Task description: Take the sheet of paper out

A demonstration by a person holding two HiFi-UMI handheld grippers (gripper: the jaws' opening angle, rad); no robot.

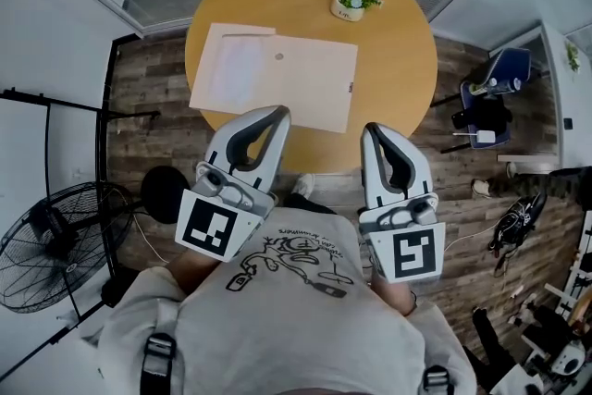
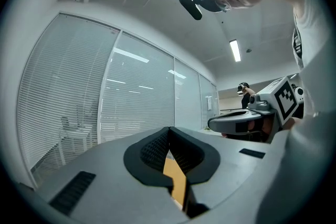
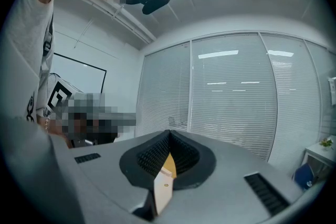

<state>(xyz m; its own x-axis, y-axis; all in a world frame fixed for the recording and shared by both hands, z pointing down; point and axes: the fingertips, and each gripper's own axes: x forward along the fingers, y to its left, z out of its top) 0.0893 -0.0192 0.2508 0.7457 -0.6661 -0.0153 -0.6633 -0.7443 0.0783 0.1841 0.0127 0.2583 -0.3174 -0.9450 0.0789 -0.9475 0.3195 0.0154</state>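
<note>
The round counter (image 1: 398,60) fills the space ahead of both claws, its near edge just beyond their tips. On it, ahead of and between the two claws, lies a flat beige envelope (image 1: 310,79) with its long side facing the person, probably so that each claw can reach one end. The sheet of paper (image 1: 231,69) shows as a paler panel at the envelope's left end, straight ahead of the left claw. Whether it is partly tucked inside or lies on top cannot be told from here.

The left claw (image 1: 280,113) and the right claw (image 1: 369,129) are held level at chest height, side by side and apart, pointing at the counter. Each has its tips pressed together with nothing gripped; only a sliver of counter or envelope shows through the gap behind the tips. Neither touches the envelope, so the task looks barely begun: one claw will likely need to pin the envelope while the other opens for the sheet.

A small potted plant (image 1: 351,1) stands beyond the envelope, well clear of both claws.
</note>
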